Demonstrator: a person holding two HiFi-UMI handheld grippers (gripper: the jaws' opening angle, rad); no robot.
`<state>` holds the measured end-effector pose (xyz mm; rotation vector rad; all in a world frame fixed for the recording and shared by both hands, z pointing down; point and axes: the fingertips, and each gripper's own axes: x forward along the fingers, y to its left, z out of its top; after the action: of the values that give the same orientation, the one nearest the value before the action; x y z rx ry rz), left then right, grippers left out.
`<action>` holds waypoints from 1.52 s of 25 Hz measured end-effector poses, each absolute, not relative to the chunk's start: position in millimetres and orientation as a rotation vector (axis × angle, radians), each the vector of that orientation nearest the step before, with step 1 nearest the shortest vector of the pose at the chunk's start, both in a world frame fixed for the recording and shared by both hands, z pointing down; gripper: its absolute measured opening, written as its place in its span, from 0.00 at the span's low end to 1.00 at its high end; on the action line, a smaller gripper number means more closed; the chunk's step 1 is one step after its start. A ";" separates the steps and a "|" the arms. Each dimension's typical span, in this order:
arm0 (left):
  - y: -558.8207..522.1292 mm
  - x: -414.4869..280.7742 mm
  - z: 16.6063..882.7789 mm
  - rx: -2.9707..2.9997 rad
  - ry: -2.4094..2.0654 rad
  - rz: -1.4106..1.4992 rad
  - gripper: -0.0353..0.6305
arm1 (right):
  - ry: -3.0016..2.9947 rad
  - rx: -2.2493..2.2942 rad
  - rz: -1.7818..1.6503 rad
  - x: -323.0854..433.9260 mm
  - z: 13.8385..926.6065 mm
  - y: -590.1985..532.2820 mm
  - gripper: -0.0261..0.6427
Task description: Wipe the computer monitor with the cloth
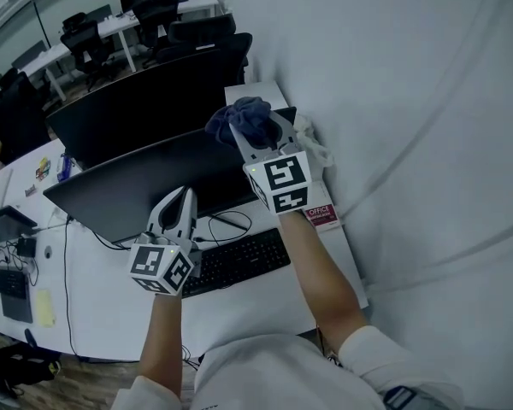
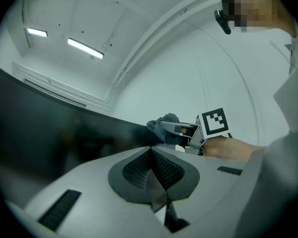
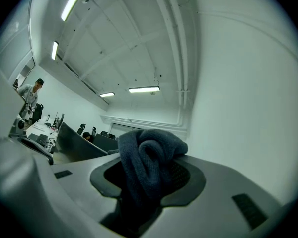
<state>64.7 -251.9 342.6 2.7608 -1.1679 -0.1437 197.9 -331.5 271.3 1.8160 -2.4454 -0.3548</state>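
Observation:
The wide dark computer monitor (image 1: 145,182) stands on the white desk (image 1: 265,301), its screen facing me. My right gripper (image 1: 258,130) is shut on a bunched dark blue cloth (image 1: 244,118) and holds it above the monitor's top right corner. In the right gripper view the cloth (image 3: 148,165) bulges out between the jaws, pointing up at the ceiling. My left gripper (image 1: 181,202) is shut with nothing in it, low in front of the screen's lower middle. In the left gripper view the monitor (image 2: 49,128) fills the left, and the right gripper with the cloth (image 2: 165,128) shows beyond it.
A black keyboard (image 1: 239,261) and cables lie under the monitor. A red-labelled box (image 1: 321,215) sits at the desk's right side by the white wall (image 1: 410,101). A second monitor (image 1: 137,101) stands behind. More desks and chairs (image 1: 154,15) fill the room beyond.

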 end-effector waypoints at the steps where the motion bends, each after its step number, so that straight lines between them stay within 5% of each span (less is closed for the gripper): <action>1: -252.2 68.9 343.0 2.764 -1.162 -0.139 0.07 | -2.436 1.832 -0.353 206.4 270.9 -331.4 0.30; 18: -244.5 132.3 340.4 2.825 -1.068 -0.050 0.07 | -2.436 2.073 -0.214 315.2 271.6 -323.8 0.30; 38: -186.5 89.3 366.2 2.776 -1.108 -0.004 0.07 | -2.489 2.227 0.058 348.0 334.7 -234.5 0.30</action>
<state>89.3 -186.5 366.2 2.7764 -1.1081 -0.0040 348.0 -234.5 334.7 2.2273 -2.4892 0.0583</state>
